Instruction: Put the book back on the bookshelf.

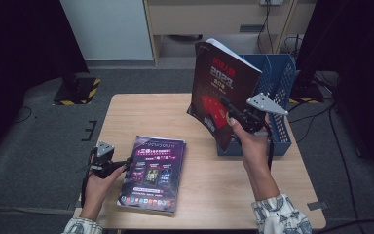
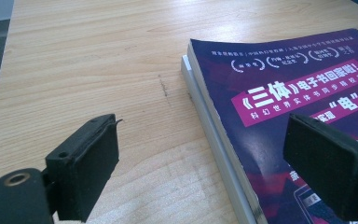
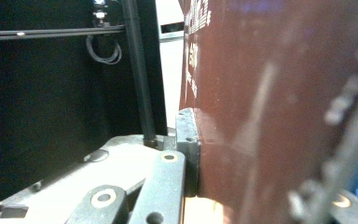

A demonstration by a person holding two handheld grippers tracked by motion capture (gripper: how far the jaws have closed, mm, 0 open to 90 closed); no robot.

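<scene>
- Above the right half of the table (image 1: 126, 109), the dark red book (image 1: 220, 92) is held upright and tilted, its lower edge over the near-left corner of the blue basket (image 1: 280, 73).
- It looks like a thick softcover: fairly heavy, glossy and so a little slippery, and floppy enough that the cover bows away from the clamp. A hold near the spine or lower edge, where the pages are stiffest, should keep it from sagging or fanning open.
- The right gripper (image 1: 233, 116) is clamped on that book near its lower right edge; in the right gripper view one black jaw presses flat against the red cover (image 3: 279, 112). The far jaw is blurred, so its contact is probably but not certainly full.
- On the table's left, the purple book (image 1: 152, 173) lies flat on top of a paler one (image 2: 205, 109).
- The left gripper (image 2: 200, 163) has its jaws spread wide, straddling the purple book's near edge, pads touching nothing.
</scene>
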